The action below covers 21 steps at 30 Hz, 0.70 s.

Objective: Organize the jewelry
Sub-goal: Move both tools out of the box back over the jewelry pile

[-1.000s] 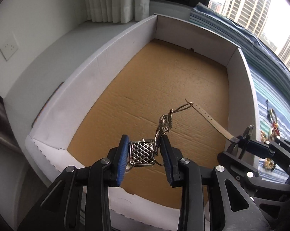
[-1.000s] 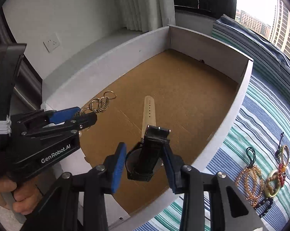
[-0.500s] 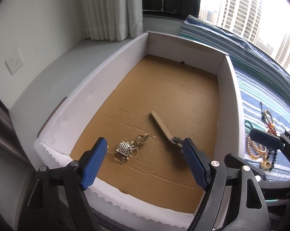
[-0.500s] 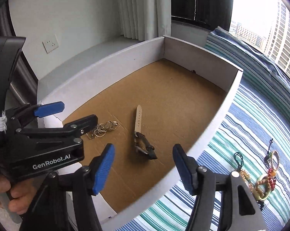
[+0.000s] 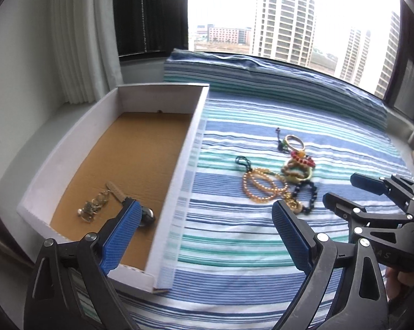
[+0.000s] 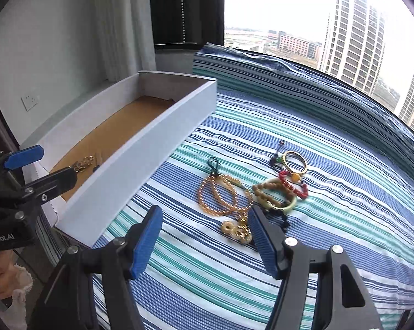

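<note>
Left gripper (image 5: 204,231): blue-padded jaws spread wide and opening further, nothing between them, only striped cloth and the box's wall beneath. Right gripper (image 6: 204,236): jaws moderately apart, empty, hanging over the blue, green and white striped cloth (image 6: 331,220).

White shallow cardboard box with a brown floor (image 5: 149,151) holds a metal keychain with a mesh charm and rings (image 5: 92,206) and a tan-strapped wristwatch (image 5: 116,192); the watch's dark case is half hidden behind the left gripper's left finger.

Still on the cloth, right of the box: amber bead strand with a dark cord loop (image 6: 220,195), gold bangle (image 6: 295,162), red bead bracelet (image 6: 291,184), wooden bead bracelet (image 6: 264,192), pale green bangle (image 6: 288,206), gold coin-shaped charms (image 6: 236,231).

Dark bead string is mostly hidden behind the right gripper's right finger; small dark trinket by the bangle too small to identify.
</note>
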Available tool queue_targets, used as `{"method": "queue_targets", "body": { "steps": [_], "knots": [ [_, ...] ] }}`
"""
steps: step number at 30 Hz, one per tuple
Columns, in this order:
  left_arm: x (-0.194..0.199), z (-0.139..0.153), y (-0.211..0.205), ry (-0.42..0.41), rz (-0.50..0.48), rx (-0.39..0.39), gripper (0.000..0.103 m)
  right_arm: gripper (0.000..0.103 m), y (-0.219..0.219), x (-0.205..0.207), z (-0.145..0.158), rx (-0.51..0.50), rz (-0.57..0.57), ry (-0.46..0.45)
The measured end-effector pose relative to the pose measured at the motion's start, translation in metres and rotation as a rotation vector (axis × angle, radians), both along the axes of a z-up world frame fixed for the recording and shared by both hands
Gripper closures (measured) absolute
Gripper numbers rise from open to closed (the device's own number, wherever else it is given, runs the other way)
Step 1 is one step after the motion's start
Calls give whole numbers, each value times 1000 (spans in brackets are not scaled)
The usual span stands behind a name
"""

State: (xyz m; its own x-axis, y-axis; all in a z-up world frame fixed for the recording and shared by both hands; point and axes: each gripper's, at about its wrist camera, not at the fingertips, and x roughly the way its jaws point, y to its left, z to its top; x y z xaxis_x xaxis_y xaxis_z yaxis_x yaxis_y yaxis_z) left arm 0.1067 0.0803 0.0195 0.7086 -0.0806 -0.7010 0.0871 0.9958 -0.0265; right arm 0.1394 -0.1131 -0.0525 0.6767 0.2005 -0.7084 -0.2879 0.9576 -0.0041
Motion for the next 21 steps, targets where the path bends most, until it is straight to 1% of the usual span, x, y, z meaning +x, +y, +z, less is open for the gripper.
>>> {"method": "queue_targets", "body": {
  "steps": [2,6,11,13,17,21],
  "knots": [
    [-10,-4,-21,5,-37,-5,6,37,-23,-10,-2,-8,-64,-14],
    [-24,-20,-59,33,-92,19,6,37,-60,-32,-10,-25,-171,-38],
    [-34,-46,-90,76,-129,70,6,37,-85,-55,-27,-11,-252,-24],
    [-38,-54,-94,88,-125,76,6,37,-91,-60,-33,-4,-270,-13],
    [-43,-68,-96,112,-122,61,6,37,-99,-73,-43,-12,-302,-4],
    [-45,-79,-93,117,-95,92,6,37,-106,-80,-47,-16,-317,-13]
  ]
}}
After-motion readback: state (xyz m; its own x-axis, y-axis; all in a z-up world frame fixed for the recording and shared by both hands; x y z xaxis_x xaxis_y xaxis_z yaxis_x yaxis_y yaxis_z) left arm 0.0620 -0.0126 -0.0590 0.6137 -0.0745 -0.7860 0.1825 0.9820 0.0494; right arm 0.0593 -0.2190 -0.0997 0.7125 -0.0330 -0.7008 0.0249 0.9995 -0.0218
